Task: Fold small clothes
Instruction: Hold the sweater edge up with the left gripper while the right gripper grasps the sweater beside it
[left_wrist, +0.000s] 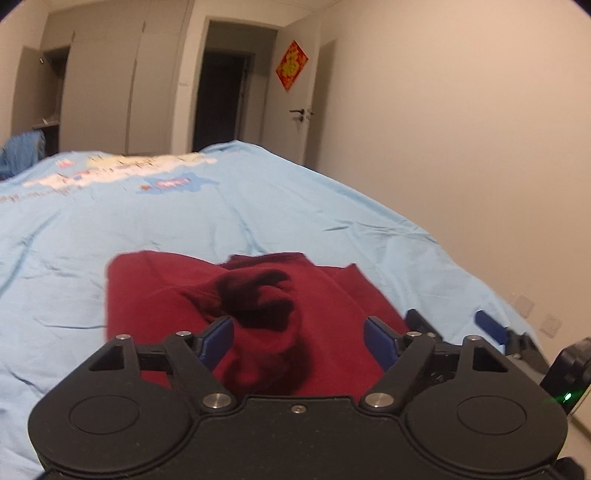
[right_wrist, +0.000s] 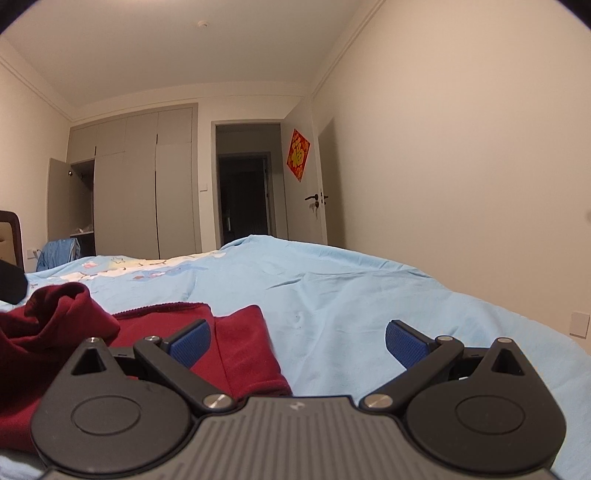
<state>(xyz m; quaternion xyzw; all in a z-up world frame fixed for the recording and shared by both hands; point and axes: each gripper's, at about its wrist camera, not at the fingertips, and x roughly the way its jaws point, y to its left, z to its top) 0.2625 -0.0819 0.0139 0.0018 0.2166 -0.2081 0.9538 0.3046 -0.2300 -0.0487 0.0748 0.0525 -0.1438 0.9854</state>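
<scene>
Dark red garment (left_wrist: 207, 295) lies bunched on the light blue bedsheet (left_wrist: 258, 206), near the bed's front edge. Left wrist view: the left claw (left_wrist: 299, 339) hovers just over the garment, jaws spread apart, nothing between the blue pads (left_wrist: 218, 338). A raised, shadowed fold of the fabric sits directly ahead of the gap. The right claw (left_wrist: 448, 325) shows at the right edge, beside the garment's right side. Behind the bed: a grey wardrobe (left_wrist: 99, 88), an open doorway, and a red decoration (left_wrist: 291, 65) on the door.

Right wrist view: the right claw (right_wrist: 298, 343) is wide open and empty. Its left pad (right_wrist: 190, 343) is above the garment's (right_wrist: 240, 354) right edge; its right pad is over bare bedsheet (right_wrist: 369, 280). The garment fills the lower left, one part (right_wrist: 59, 306) humped up. Whether the pad touches fabric cannot be told.
</scene>
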